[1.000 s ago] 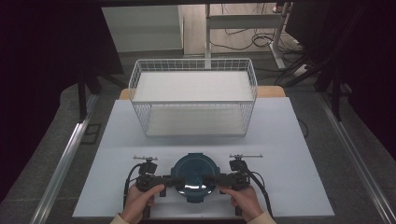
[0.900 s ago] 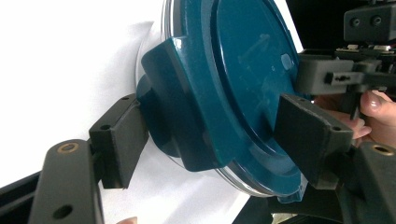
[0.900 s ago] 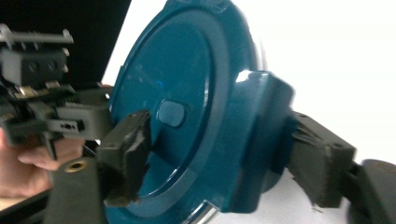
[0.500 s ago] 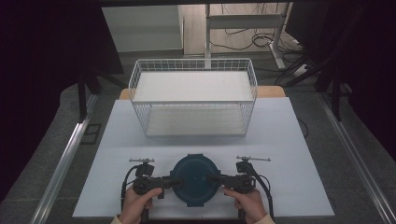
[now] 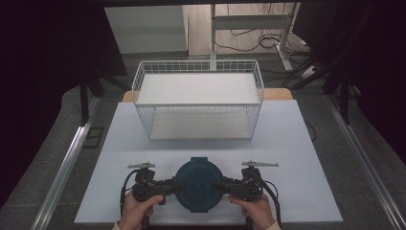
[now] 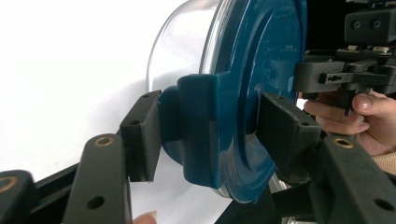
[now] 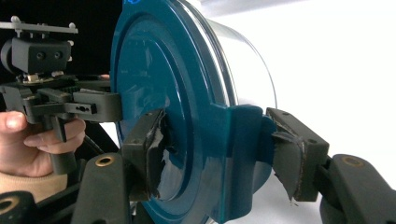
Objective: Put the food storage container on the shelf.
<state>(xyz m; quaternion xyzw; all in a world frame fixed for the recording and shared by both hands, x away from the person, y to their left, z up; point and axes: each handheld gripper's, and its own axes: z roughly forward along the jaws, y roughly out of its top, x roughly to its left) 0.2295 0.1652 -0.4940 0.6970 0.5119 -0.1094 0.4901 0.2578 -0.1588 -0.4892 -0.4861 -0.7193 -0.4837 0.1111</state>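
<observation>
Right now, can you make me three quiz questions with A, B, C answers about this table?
1. Where is the white wire basket?
A. behind the container
B. under the table
C. in a hand

2. What colour is the container's lid?
A. red
B. dark blue-green
C. yellow

3. What are the left gripper and the right gripper doing?
A. lying loose on the table
B. clamping the lid's side tabs
C. holding the basket

Answers: 1 A, it stands farther back on the table. 2 B, teal plastic. 3 B, the pads press each tab.

White wire basket (image 5: pixel 198 79) on table (image 5: pixel 306 158)
</observation>
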